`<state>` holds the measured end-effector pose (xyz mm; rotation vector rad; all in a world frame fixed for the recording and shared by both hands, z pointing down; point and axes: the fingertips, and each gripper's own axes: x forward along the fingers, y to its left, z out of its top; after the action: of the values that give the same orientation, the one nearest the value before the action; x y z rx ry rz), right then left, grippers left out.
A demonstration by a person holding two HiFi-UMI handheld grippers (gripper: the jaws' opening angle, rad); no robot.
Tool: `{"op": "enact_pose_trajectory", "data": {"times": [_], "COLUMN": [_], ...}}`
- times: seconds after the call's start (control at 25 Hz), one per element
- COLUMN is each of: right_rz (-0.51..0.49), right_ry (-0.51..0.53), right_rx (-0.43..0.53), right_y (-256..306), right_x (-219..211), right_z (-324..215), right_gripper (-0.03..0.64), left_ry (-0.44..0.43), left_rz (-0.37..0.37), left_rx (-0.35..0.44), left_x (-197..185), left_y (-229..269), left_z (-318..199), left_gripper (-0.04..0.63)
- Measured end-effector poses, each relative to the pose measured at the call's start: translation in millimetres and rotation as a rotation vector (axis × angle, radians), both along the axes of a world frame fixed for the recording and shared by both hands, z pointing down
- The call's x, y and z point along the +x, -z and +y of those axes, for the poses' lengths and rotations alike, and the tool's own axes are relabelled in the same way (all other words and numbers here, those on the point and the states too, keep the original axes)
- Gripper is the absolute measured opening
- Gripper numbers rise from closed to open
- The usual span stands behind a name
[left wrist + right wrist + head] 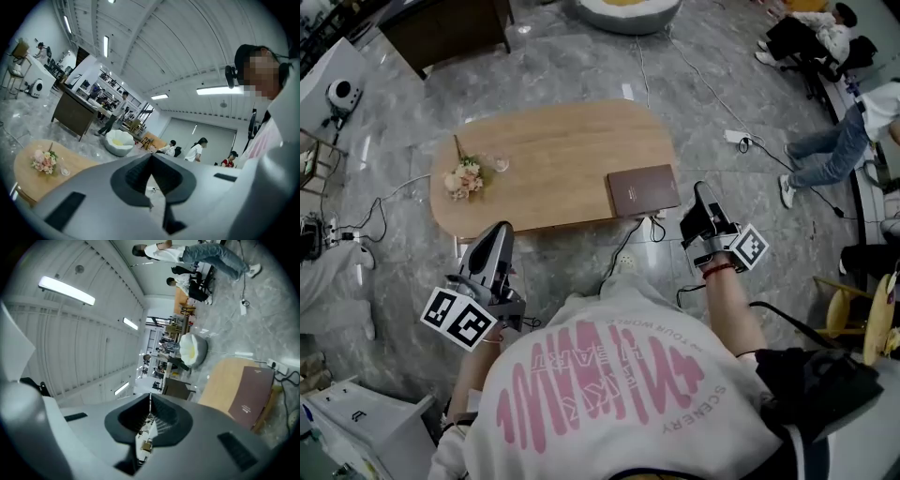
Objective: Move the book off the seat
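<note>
Book [643, 189] on table [553, 141] (cover print illegible); left hand-held gripper [500, 232], right hand-held gripper [703, 193] clenched, empty.

Wide open hall here, grey marbled stone floor [581, 66] gleaming under long white ceiling strip lights [220, 90]!
Middle of the floor, a long rounded light-wood table [544, 141], with a small bunch of pale pink flowers [465, 178] near its left end. Far left, a dark brown wooden cabinet [450, 33]; far centre, a round white cushioned pouffe with a yellow middle [628, 14]. Over on the right, a white power strip [739, 137] on the floor with cables trailing, seated people [816, 37] in the far corner, a yellow wooden chair [848, 314] nearer. Overhead, a white ribbed ceiling [178, 42].
</note>
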<state>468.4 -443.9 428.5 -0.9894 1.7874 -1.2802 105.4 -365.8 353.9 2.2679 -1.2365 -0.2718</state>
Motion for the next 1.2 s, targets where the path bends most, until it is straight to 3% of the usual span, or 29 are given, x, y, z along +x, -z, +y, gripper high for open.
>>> {"op": "enact_pose_trajectory", "data": {"times": [0.24, 0.4, 0.64, 0.88, 1.2], "right_rz": [0.037, 0.073, 0.248, 0.235, 0.238], "right_ry": [0.083, 0.117, 0.219, 0.263, 0.284], "right_rx": [0.217, 0.301, 0.337, 0.365, 0.379], "right_y": [78, 113, 127, 131, 132], "right_x": [-52, -74, -110, -125, -127], "right_z": [33, 40, 44, 45, 46], "right_gripper": [0.012, 0.011, 0.011, 0.011, 0.011], "left_ry": [-0.055, -0.061, -0.06, -0.046, 0.0], "left_rz": [-0.005, -0.005, -0.006, -0.018, -0.008], "left_rx": [0.043, 0.034, 0.051, 0.01, 0.028], "left_x": [-14, -19, -20, -26, -37], "left_y": [10, 7, 11, 0, 1], "left_z": [20, 23, 29, 41, 51], "left_gripper": [0.008, 0.008, 0.008, 0.008, 0.008]}}
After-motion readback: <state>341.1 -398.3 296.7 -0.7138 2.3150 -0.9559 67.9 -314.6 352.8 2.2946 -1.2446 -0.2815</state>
